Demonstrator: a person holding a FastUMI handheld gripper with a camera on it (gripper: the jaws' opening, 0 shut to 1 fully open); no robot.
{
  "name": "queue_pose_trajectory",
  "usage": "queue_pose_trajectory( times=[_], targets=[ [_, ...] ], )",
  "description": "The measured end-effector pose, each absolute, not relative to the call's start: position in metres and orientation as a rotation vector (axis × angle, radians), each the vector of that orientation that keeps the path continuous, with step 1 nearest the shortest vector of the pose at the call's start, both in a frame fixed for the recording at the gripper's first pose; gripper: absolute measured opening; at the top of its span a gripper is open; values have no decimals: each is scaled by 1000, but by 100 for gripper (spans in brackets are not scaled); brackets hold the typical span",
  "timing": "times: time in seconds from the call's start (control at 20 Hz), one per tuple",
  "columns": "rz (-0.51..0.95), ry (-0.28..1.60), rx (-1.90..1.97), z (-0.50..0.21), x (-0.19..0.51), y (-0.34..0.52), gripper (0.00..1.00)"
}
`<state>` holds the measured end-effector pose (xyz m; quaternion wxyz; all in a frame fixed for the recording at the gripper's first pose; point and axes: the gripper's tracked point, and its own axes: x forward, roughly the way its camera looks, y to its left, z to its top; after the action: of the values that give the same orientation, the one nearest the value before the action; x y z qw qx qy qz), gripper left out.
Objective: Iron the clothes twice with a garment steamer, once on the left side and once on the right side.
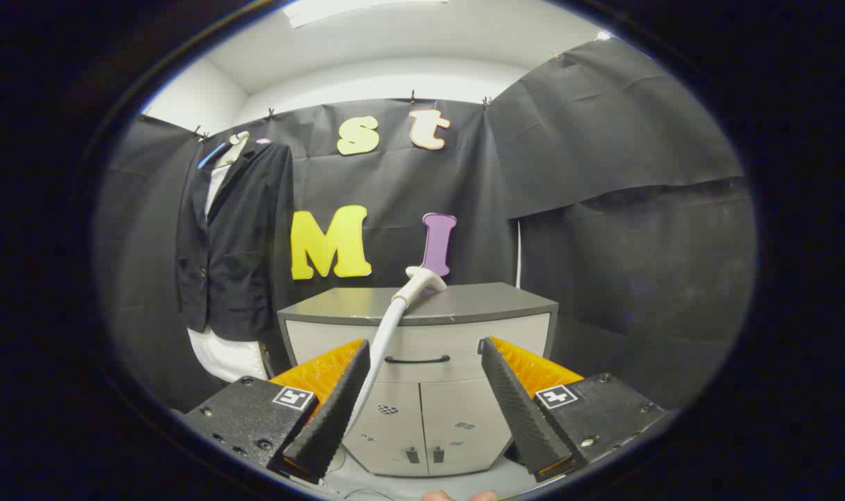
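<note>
Nearest in: gripper (422, 348), jaws spread wide apart, nothing clamped between them, both fingers hanging in air w/ the cabinet front showing through the gap. Just below the fingers, a sliver of fingertips (457, 495) peeks in, person's hand, barely visible.

Next out: white hose (381, 348) runs up past the inner edge of the left finger, close beside it, can't tell if it touches. Hose climbs to the steamer head (422, 278), which lies on the cabinet top, near its middle, nozzle end pointing away toward the back wall. So steamer is ahead of the fingers, not gripped.

Cabinet (492, 306) sits straight ahead beyond the fingers: grey top, pale front, one drawer w/ a dark curved handle (417, 360), two doors below it w/ small dark pulls at the bottom.

Further back & off to the left of the cabinet: dark jacket (234, 243) hangs upright on a hanger against the black cloth wall, white shirt (226, 355) under it, hem showing below the jacket, collar showing at the open lapels. Jacket is well apart from the steamer head.

Farthest: black cloth wall round the booth, white ceiling above.
</note>
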<state>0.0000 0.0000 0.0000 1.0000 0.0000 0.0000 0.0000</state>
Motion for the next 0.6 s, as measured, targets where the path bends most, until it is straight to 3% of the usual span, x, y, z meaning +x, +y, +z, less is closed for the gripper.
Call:
queue_pose_trajectory(
  times=[0.6],
  targets=[
    [-69,57,-49,-13,10,16,100]
  ],
)
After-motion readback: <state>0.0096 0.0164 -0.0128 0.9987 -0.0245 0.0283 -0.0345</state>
